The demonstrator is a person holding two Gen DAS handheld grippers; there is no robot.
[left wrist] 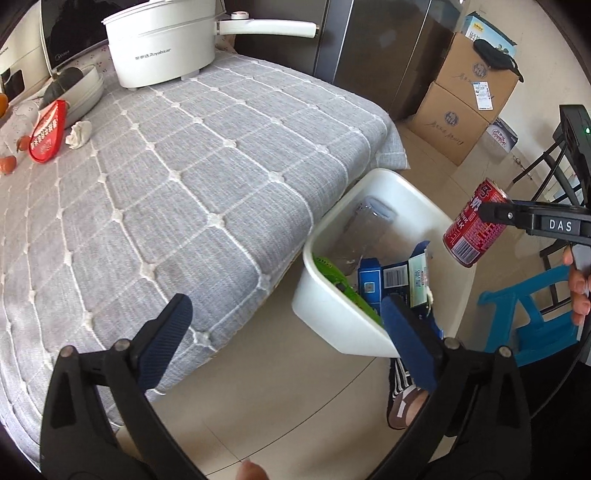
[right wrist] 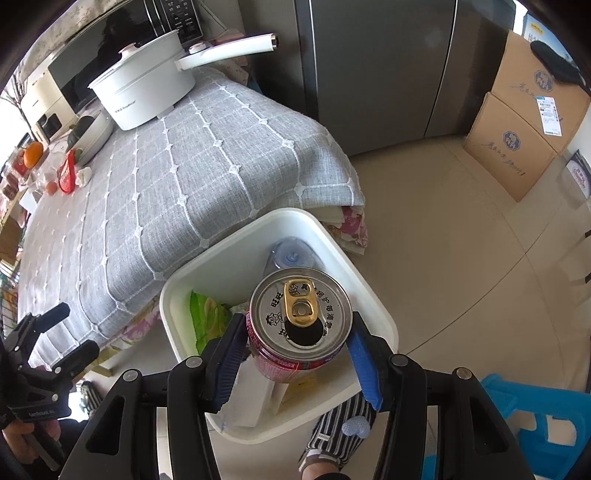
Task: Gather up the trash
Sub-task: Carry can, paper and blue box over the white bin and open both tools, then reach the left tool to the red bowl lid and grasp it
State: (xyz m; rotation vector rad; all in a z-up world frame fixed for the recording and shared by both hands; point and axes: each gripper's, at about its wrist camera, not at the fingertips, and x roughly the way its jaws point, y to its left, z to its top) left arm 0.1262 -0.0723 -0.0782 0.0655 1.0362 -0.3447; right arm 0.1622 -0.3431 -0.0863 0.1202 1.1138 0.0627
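Observation:
A white bin [left wrist: 332, 306] stands on the floor at the corner of the grey-clothed table [left wrist: 184, 184]. It holds a clear plastic bottle [left wrist: 364, 229], a green wrapper [left wrist: 332, 271] and blue cartons [left wrist: 373, 280]. My right gripper [right wrist: 297, 325] is shut on an opened red drink can [right wrist: 301, 314], which hangs tilted over the bin [right wrist: 229, 254]. The can [left wrist: 474, 225] also shows at the right of the left wrist view. My left gripper [left wrist: 284, 310] is open and empty above the table edge beside the bin. A crumpled tissue [left wrist: 78, 134] and a red wrapper [left wrist: 46, 136] lie far back on the table.
A white electric pot [left wrist: 162, 40], a microwave [left wrist: 70, 29], bowls and oranges crowd the table's far end. A dark fridge [left wrist: 388, 48] and stacked cardboard boxes [left wrist: 465, 103] stand behind. A blue stool [left wrist: 532, 317] and a person's slippered foot [left wrist: 404, 402] are beside the bin.

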